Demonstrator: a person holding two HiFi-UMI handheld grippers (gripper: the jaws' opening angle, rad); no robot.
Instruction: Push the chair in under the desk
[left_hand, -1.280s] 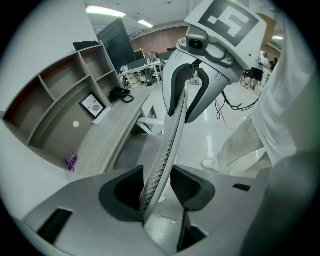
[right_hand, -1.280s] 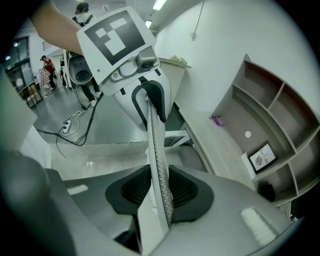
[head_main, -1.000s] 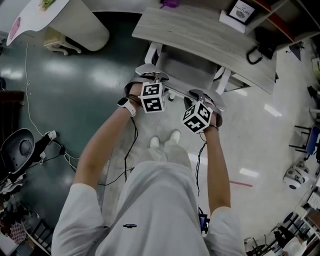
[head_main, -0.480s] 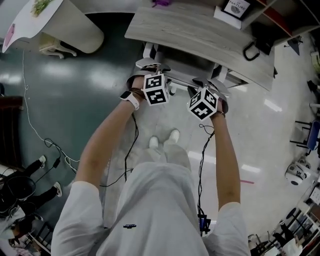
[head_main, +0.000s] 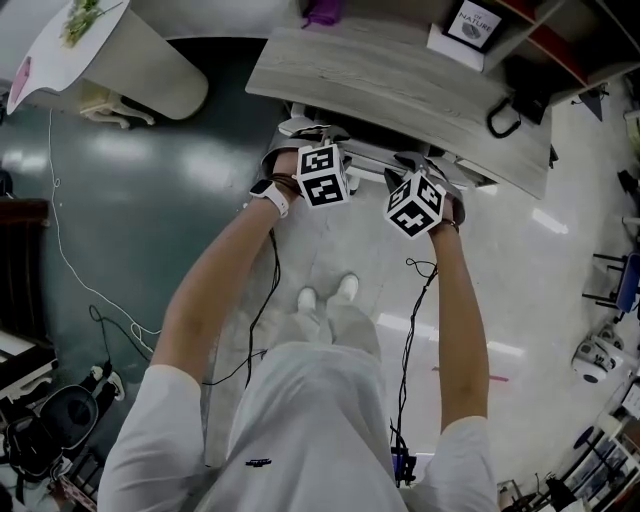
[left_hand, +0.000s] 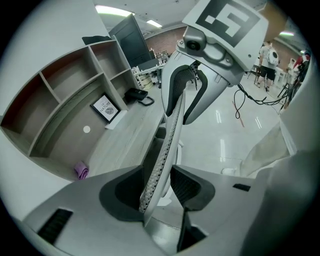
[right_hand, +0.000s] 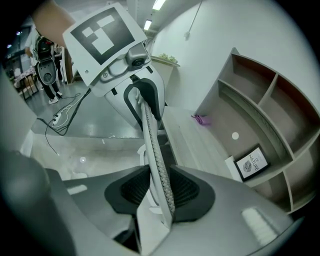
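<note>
The white mesh-backed chair (head_main: 365, 152) stands tucked against the pale wood desk (head_main: 400, 85), and only its top rail shows at the desk edge in the head view. My left gripper (head_main: 308, 138) is shut on the left part of the backrest (left_hand: 172, 130), whose mesh edge runs between its pads. My right gripper (head_main: 428, 170) grips the right part of the backrest (right_hand: 152, 140). Its jaws have just been opening a little, but the rail still fills the gap between the pads. Each gripper view shows the other gripper (left_hand: 215, 50) (right_hand: 120, 55) farther along the rail.
A shelf unit behind the desk holds a framed picture (head_main: 475, 22); a purple object (head_main: 322, 12) and a black handset (head_main: 505, 115) lie on the desk. A white round table (head_main: 120, 45) stands at upper left. Cables (head_main: 60, 240) trail over the dark floor. The person's feet (head_main: 325, 295) stand behind the chair.
Both grippers and the chair have moved up the view towards the desk. The seat that showed a second ago now lies hidden under the desktop.
</note>
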